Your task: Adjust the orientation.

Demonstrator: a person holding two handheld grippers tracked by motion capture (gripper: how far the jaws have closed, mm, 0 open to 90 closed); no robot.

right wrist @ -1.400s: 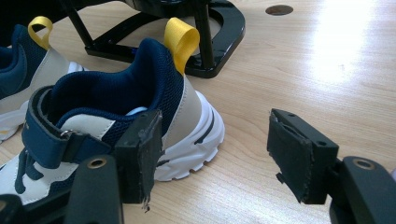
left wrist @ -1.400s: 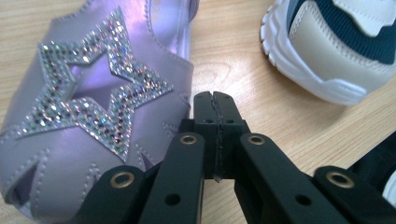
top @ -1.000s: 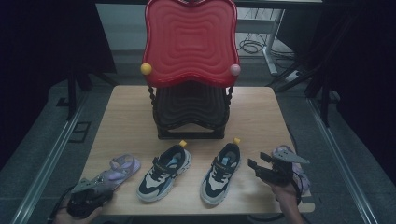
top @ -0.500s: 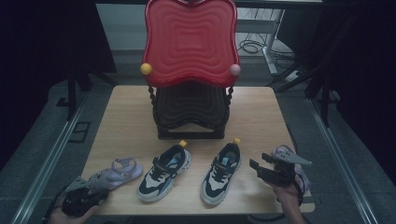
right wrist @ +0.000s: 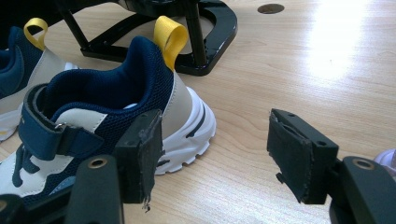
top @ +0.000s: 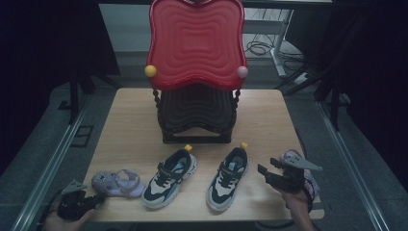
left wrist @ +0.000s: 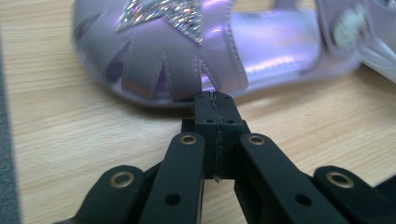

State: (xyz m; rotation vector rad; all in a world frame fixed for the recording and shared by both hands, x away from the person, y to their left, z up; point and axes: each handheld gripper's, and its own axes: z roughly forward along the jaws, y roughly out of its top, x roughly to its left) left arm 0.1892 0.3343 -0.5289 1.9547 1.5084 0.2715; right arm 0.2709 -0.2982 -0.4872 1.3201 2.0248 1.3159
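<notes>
Jaws pressed together and empty, the left gripper (left wrist: 215,100) noses the purple sandal (left wrist: 196,44) at the table's (top: 130,120) front left edge, a light, soft shoe with glossy, likely slippery uppers, best pinched by a strap.

Right tongs (right wrist: 215,161) held wide apart, black pads frayed at the edges, nothing between them but bare desk (right wrist: 299,60); navy-and-white sneaker (right wrist: 116,116) just beside the near pad — yellow heel loop upright, strap across the top; second sneaker (right wrist: 18,60) at the far edge; black stand base (right wrist: 205,32) behind both.
</notes>
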